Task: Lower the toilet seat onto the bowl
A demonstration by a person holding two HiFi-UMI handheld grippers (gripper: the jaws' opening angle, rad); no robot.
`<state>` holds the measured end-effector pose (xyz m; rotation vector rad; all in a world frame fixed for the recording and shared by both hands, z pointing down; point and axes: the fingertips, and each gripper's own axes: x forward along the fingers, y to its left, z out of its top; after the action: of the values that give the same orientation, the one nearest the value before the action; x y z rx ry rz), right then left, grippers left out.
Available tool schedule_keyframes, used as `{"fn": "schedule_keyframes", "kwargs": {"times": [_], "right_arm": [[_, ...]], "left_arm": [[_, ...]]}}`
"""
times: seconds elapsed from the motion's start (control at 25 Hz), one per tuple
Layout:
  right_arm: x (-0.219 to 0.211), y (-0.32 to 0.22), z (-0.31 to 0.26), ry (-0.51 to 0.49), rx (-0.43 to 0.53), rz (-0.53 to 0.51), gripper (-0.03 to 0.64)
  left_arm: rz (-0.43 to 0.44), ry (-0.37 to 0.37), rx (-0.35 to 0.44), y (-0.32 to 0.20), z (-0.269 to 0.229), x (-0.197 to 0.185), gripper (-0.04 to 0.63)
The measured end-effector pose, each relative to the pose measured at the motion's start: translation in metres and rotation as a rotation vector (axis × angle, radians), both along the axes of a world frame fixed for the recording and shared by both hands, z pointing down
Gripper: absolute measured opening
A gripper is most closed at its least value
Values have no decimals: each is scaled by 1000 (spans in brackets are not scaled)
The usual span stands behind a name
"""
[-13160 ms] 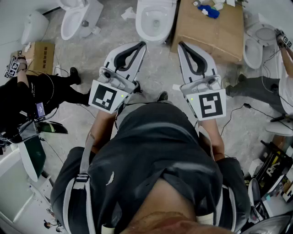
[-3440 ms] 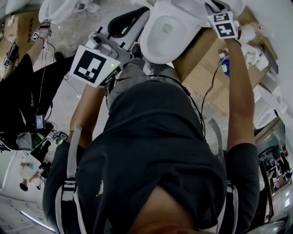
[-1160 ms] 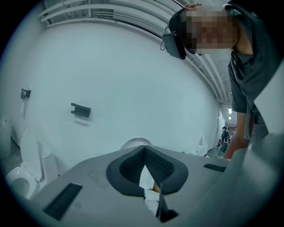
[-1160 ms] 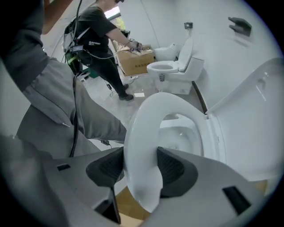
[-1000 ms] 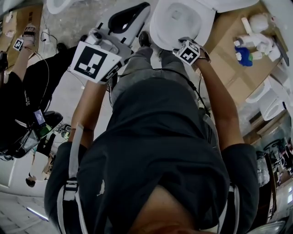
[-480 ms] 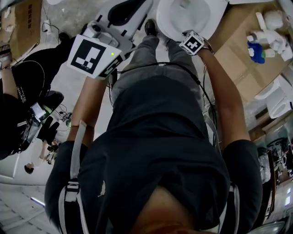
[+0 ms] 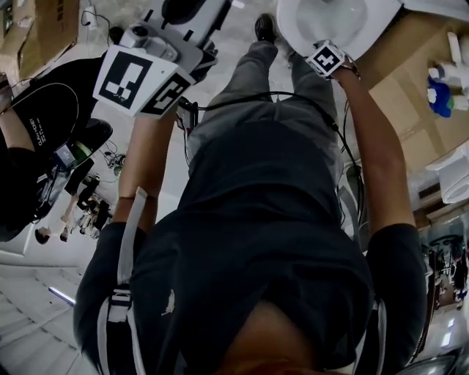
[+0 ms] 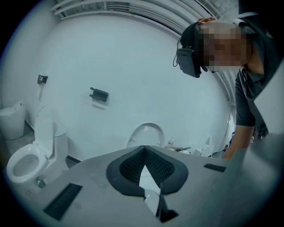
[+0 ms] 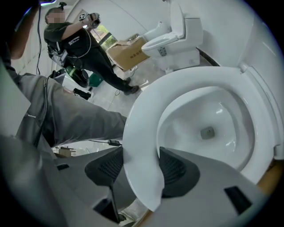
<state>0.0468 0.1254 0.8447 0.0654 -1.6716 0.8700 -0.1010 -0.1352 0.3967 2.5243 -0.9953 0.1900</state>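
since three seconds ago the right gripper has come from the far side of the toilet to its near rim, and in the last half second the toilet has slid toward 1 o'clock in the head view. there the right gripper's marker cube sits at 1 o'clock against the near edge of the toilet bowl, with the wearer's shoe just beside the bowl at 12 o'clock. the left gripper is held up at 11 o'clock, well apart from the toilet. a cardboard box lies at 2 o'clock beside the bowl, and a person in black crouches at 9 o'clock. in the left gripper view the jaws meet tip to tip with nothing between them, aimed at a white wall. a second toilet stands at 8 o'clock, and the wearer leans in from 2 o'clock. in the right gripper view the jaws are clamped on the front of the toilet seat, one pad on each side of it. the seat rings the bowl and lies low over it; whether it rests on the rim cannot be told. the wearer's grey trouser leg crowds in from 9 o'clock, just beside the seat. a third toilet stands at 12 o'clock, with a brown carton and a person in black at 11 o'clock.
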Motion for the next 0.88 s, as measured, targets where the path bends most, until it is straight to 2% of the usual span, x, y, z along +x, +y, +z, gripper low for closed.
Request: {"fn": "schedule_keyframes", "kwargs": {"times": [0.2, 0.44, 0.6, 0.88], "right_arm": [[0, -5, 27, 42, 47, -41, 256], [-6, -1, 54, 53, 44, -55, 256], [-15, 8, 73, 18, 28, -65, 255], [-10, 6, 105, 67, 24, -96, 255]], "left_arm": [[-31, -12, -34, 7, 19, -12, 3], [-20, -16, -86, 18, 50, -10, 3], [-18, -22, -108, 20, 65, -9, 3], [-13, -41, -157, 22, 95, -13, 3]]}}
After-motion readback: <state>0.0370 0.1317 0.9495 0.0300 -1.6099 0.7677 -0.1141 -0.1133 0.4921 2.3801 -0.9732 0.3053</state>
